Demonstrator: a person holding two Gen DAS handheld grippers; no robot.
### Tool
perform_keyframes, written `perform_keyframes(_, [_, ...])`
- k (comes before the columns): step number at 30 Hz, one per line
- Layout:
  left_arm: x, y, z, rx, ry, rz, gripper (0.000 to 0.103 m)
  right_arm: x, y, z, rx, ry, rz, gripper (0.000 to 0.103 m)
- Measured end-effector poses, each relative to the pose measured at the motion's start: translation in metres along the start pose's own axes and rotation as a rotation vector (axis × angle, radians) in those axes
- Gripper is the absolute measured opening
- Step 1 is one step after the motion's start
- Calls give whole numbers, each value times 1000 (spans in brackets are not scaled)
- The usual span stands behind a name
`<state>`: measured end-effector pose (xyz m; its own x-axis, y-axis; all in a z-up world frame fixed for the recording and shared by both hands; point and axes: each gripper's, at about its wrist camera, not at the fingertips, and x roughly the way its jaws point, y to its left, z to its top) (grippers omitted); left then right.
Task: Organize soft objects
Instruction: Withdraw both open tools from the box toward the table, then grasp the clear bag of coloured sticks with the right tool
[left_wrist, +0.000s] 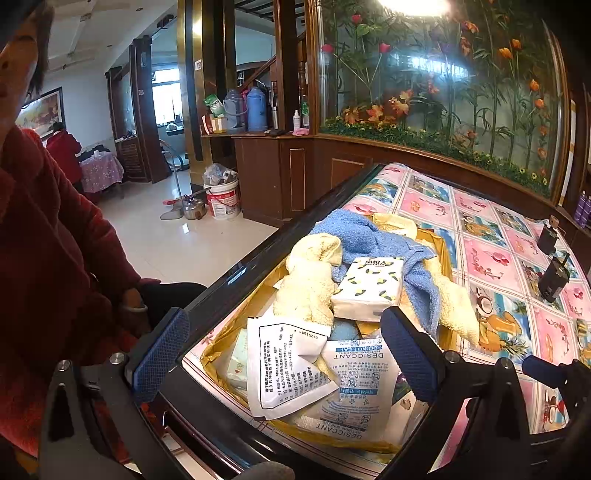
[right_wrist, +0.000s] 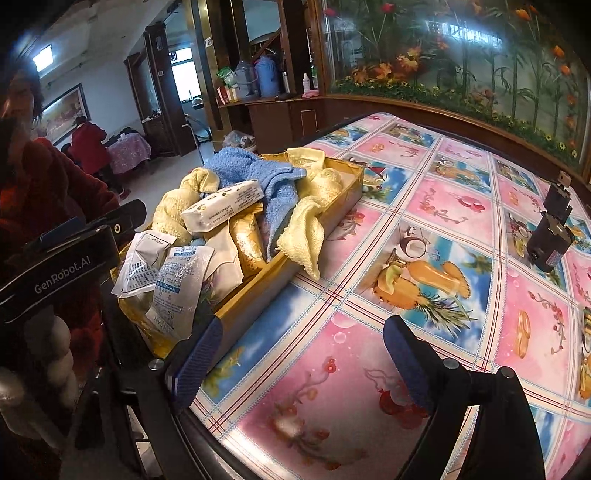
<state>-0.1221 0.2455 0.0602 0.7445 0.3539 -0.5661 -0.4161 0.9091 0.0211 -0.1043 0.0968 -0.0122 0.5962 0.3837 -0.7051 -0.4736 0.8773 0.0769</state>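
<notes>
From your left wrist camera, your left hand-held gripper (left_wrist: 284, 354) hangs over the gold box (left_wrist: 445, 254) with its blue-padded fingers (left_wrist: 162, 354) spread wide and nothing between them. The box sits at the near left corner of the desk (left_wrist: 491, 254), against its dark left edge. Inside it, a blue towel (left_wrist: 373, 240) drapes over a cream towel (left_wrist: 314, 277), and a lemon-print tissue pack (left_wrist: 365, 288) lies on top of both. Nearer you, a white printed sachet (left_wrist: 288, 365) overlaps a desiccant packet (left_wrist: 358, 384).

From your right wrist camera, your right hand-held gripper (right_wrist: 303, 365) is also wide open and empty, poised above the flowered cloth at the desk's near edge, just right of the box (right_wrist: 343, 192). A yellow cloth (right_wrist: 306, 236) hangs over the box's right wall onto the desk. The tissue pack (right_wrist: 225, 210) rests tilted on the heap, the blue towel (right_wrist: 258, 173) behind it. Two small dark devices (right_wrist: 550, 236) stand near the desk's right edge, well apart from the box.
</notes>
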Motion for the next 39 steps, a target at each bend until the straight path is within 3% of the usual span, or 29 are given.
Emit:
perform_keyframes(3, [-1, -3, 2, 16, 4, -27, 103, 0, -1, -1, -3, -2, -9, 90])
perform_keyframes(9, [-13, -34, 3, 97, 4, -206, 103, -16, -50, -9, 94, -5, -21, 90])
perform_keyframes(13, [-20, -72, -1, 198, -19, -340, 103, -40, -126, -20, 245, 13, -88, 90])
perform_keyframes(18, [-17, -109, -8, 306, -11, -420, 103, -74, -251, -33, 431, 61, -376, 91])
perform_keyframes(20, [-15, -115, -9, 319, 7, -432, 103, -72, -302, -44, 543, 104, -390, 91])
perform_keyframes(23, [-14, -120, -11, 332, 19, -423, 103, -56, -349, -56, 634, 158, -368, 91])
perform_keyframes(30, [-17, -120, -13, 333, 21, -400, 103, -13, -353, -26, 483, 203, -441, 91])
perform_keyframes(32, [-16, -117, -12, 325, 22, -391, 103, -10, -345, -23, 449, 200, -458, 76])
perform_keyframes(33, [-15, -115, -11, 316, 24, -387, 103, -13, -341, -22, 454, 187, -454, 52])
perform_keyframes(34, [-15, -112, -10, 305, 26, -384, 103, -17, -340, -24, 463, 185, -444, 42])
perform_keyframes(39, [-15, -93, -6, 263, 16, -357, 103, -38, -338, -38, 519, 125, -367, 42])
